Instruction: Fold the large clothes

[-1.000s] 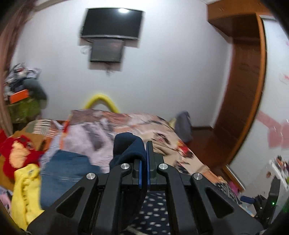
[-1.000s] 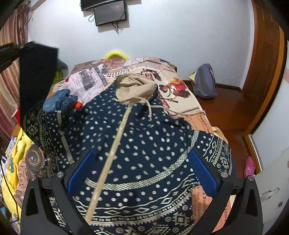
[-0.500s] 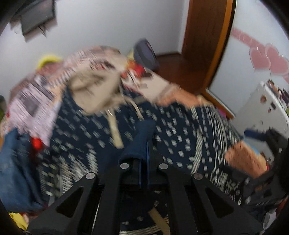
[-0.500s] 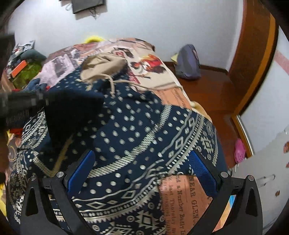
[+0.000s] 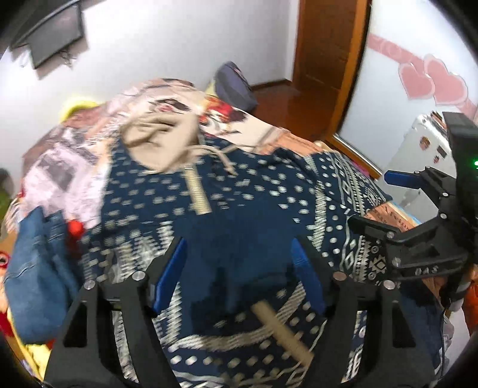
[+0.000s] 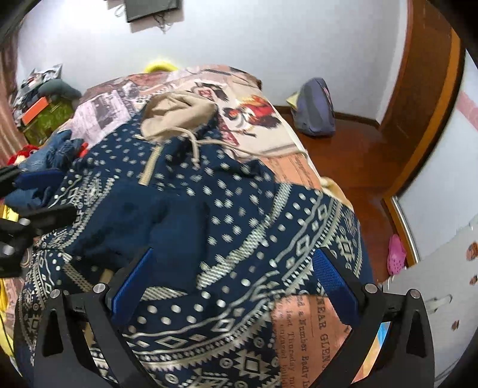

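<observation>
Bed (image 6: pixel 286 167) with a printed newspaper-and-rooster cover fills the room's middle; white wall, wall screen (image 6: pixel 152 9), wooden door frame (image 6: pixel 418 89), grey backpack (image 6: pixel 315 107) on the wood floor, jeans (image 5: pixel 33 268) heaped at the bed's left. Navy patterned hoodie (image 6: pixel 239 209) lies spread on the bed, long axis running from the near hem to the beige hood (image 6: pixel 176 116) at the far end, zipper up, left sleeve (image 5: pixel 239 247) folded across the chest. Left tool (image 5: pixel 239 268) angled down over that sleeve, jaws opening, pads off the cloth. Right tool (image 6: pixel 233 280) angled down over the hem, jaws spread, empty.
</observation>
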`<move>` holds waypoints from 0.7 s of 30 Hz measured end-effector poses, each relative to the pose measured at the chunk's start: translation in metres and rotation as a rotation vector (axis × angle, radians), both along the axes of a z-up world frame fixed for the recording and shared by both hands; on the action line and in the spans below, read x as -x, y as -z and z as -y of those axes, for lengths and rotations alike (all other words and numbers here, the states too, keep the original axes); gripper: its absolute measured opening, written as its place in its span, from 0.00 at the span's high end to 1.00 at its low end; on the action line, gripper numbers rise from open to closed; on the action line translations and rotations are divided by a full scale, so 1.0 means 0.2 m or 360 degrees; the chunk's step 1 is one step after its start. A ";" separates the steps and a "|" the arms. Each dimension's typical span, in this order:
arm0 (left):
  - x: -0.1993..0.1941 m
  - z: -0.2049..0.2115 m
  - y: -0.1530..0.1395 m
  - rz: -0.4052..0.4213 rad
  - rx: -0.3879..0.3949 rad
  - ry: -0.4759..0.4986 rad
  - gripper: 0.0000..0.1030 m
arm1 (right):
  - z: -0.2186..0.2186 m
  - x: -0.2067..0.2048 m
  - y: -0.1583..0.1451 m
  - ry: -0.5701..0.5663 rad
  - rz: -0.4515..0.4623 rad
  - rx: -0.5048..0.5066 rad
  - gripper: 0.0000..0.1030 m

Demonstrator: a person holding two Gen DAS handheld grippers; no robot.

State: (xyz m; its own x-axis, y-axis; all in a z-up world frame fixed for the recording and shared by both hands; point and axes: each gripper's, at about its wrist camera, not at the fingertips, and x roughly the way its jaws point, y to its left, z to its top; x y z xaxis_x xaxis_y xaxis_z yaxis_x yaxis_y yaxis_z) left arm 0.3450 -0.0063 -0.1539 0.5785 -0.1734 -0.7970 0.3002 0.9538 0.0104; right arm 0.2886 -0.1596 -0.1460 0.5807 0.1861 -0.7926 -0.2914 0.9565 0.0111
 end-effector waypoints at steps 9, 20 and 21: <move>0.24 -0.55 0.14 -0.0052 -0.0133 -0.0378 0.17 | -0.29 0.02 0.08 -0.0279 -0.0017 0.0144 0.00; 0.40 -0.95 0.57 -0.0342 -0.0090 -0.0714 0.17 | -0.56 -0.05 0.33 -0.0469 -0.0133 0.0383 0.15; 0.39 -0.97 0.59 -0.0340 -0.0066 -0.0732 0.17 | -0.58 -0.05 0.35 -0.0476 -0.0139 0.0386 0.17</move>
